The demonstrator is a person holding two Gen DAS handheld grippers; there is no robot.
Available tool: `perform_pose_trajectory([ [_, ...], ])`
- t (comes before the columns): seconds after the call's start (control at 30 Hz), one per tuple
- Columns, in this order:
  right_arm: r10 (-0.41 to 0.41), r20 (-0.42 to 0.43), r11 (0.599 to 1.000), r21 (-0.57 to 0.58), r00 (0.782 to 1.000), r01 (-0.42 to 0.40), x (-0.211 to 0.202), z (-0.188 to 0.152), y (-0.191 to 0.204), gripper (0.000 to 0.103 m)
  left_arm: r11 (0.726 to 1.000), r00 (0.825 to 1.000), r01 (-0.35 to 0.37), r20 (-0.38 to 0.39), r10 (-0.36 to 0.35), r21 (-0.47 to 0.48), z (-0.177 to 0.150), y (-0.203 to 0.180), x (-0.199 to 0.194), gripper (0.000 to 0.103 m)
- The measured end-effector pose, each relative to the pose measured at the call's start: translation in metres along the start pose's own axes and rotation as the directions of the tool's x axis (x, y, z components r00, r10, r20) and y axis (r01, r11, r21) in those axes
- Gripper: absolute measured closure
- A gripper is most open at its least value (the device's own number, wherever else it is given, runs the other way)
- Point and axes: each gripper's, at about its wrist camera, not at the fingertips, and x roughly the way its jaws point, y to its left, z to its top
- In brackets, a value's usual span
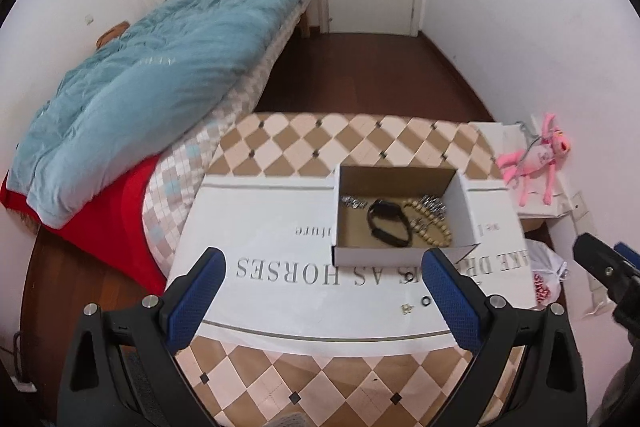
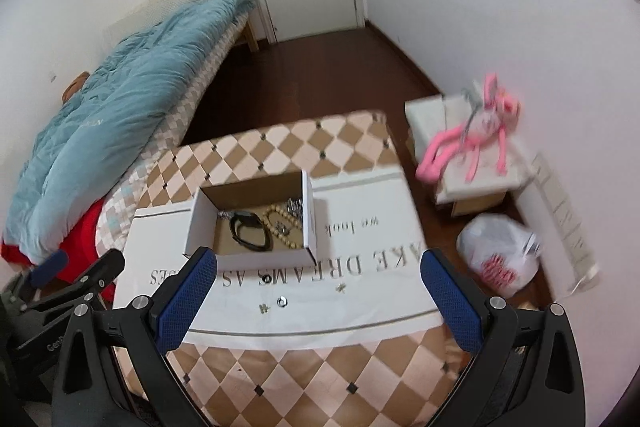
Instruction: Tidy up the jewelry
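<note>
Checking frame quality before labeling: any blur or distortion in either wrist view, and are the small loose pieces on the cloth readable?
Left wrist: mostly sharp; the box and black ring read clearly; fisheye bends the room edges. Right wrist: motion blur toward the right, smearing the pink toy and plastic bag; the silver ring on the cloth is still readable.

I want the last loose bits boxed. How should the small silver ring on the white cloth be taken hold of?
The silver ring lies flat on the white cloth, well clear of the box. Probably best to come straight down with the open right gripper, jaws straddling the outer rim and pinching across it; a side approach would likely just push it.
</note>
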Motion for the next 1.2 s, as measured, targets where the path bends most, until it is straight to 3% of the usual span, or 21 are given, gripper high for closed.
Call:
perform_pose_trajectory([
  [0.13, 0.014, -0.081, 0.998, 0.065, 0.997, -0.009, 0.043, -0.018, -0.023, 0.004, 1.0, 0.997, -0.009, -0.08, 0.008, -0.012, -0.02, -0.001, 0.038, 0.003],
  [0.23, -0.002, -0.144, 0.997, 0.073, 0.99, 0.013, 0.081, -0.037, -0.033, 0.029, 1.0, 0.987, -0.027, -0.161, 0.026, -0.001, -0.038, -0.006, 0.072, 0.003],
  [0.5, -0.016, -0.196, 0.998, 0.052, 0.981, 0.027, 0.164, -0.068, -0.035, 0.052, 0.997, 0.953, -0.05, -0.295, 0.064, 0.056, -0.065, -0.021, 0.134, 0.003],
  [0.63, -0.023, -0.206, 1.0, 0.011, 0.978, 0.025, 0.187, -0.073, -0.027, 0.073, 0.997, 0.945, -0.051, -0.318, 0.068, 0.061, -0.067, -0.022, 0.144, 0.003],
  [0.73, -0.076, -0.177, 0.996, -0.05, 0.981, 0.068, 0.192, -0.077, -0.019, 0.093, 0.997, 0.944, -0.04, -0.325, 0.06, 0.07, -0.069, -0.025, 0.145, 0.003],
  [0.87, -0.088, -0.157, 0.995, -0.069, 0.984, 0.078, 0.191, -0.08, -0.017, 0.093, 0.997, 0.949, 0.003, -0.316, 0.022, 0.079, -0.069, -0.034, 0.142, 0.003],
  [1.1, -0.036, -0.165, 0.999, 0.017, 0.986, 0.039, 0.17, -0.079, -0.039, 0.094, 0.986, 0.941, 0.14, -0.323, -0.103, 0.091, -0.073, -0.062, 0.139, 0.004],
  [1.2, -0.04, -0.159, 0.998, 0.033, 0.986, 0.046, 0.162, -0.08, -0.047, 0.094, 0.979, 0.94, 0.173, -0.316, -0.132, 0.107, -0.074, -0.077, 0.137, 0.014],
])
